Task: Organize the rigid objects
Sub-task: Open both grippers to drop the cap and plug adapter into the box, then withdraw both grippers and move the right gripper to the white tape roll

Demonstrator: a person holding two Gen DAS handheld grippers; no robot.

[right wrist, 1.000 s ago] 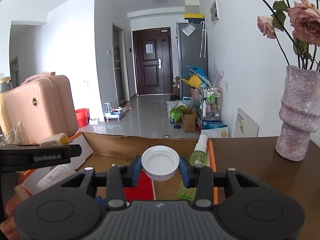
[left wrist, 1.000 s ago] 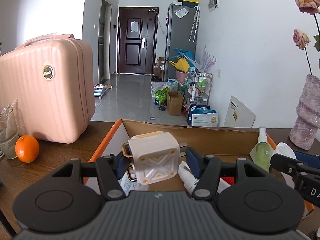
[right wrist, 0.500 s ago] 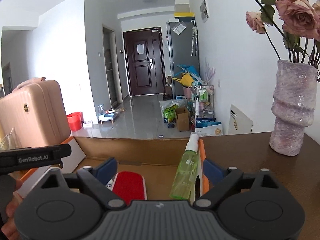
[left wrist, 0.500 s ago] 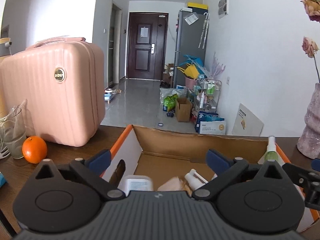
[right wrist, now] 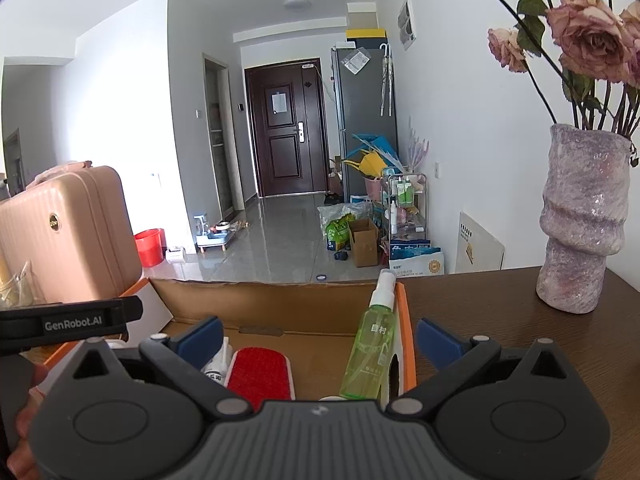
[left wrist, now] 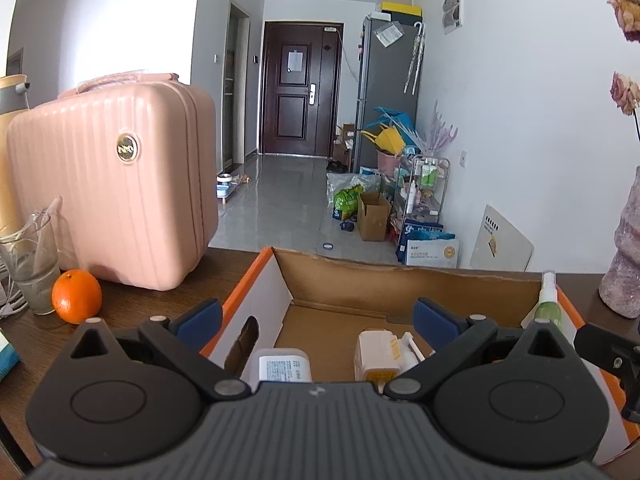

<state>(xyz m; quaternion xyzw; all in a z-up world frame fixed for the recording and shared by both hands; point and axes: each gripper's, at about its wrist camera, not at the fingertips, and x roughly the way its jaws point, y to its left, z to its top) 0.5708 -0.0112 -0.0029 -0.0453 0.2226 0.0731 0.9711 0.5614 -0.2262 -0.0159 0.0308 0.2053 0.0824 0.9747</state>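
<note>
An open cardboard box [left wrist: 404, 284] with orange edges stands on the dark table, also in the right wrist view [right wrist: 280, 300]. My left gripper [left wrist: 316, 316] is open and empty above the box. Below it lie a white and yellow plug adapter [left wrist: 378, 354] and a white labelled container [left wrist: 282, 366]. My right gripper [right wrist: 318, 336] is open and empty over the box's right end. A green spray bottle [right wrist: 370, 340] leans on the right wall, beside a red brush [right wrist: 260, 372] and a white bottle [right wrist: 218, 364].
A pink suitcase [left wrist: 116, 180], an orange [left wrist: 76, 296] and a glass [left wrist: 30, 268] stand left of the box. A purple vase [right wrist: 580, 220] with dried roses stands right of it. The other gripper's arm [right wrist: 68, 320] crosses the left of the right wrist view.
Both grippers opened. The left let go of the white and yellow adapter, which now lies in the box. The right let go of the white round lid. Both grippers have risen slightly.
</note>
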